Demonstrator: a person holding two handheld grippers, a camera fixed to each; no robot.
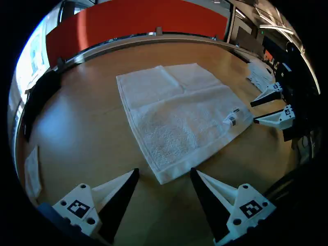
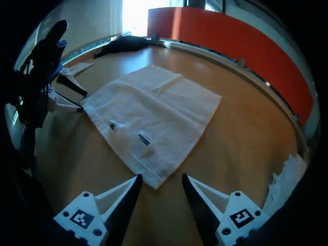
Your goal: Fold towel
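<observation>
Reading both views, I find the towel (image 1: 180,115) lying flat on the table (image 1: 74,123). One corner sits just ahead of and between the fingers of the left gripper (image 1: 164,174), whose jaws stand wide apart and hold nothing. The right gripper (image 2: 161,176) is likewise wide and empty, with the neighbouring corner at its fingertips. The hazards, in my judgement, are these. Closing too high would pinch air or only the hem's edge, so the corner slips out on lifting. Pressing too low would jam the fingertips into the table and push the cloth into a wrinkle. If one gripper grips before the other, or lifts faster, the edge will skew and the fold will land crooked. The sewn label (image 2: 143,139), just ahead of the right gripper, could snag a finger.
</observation>
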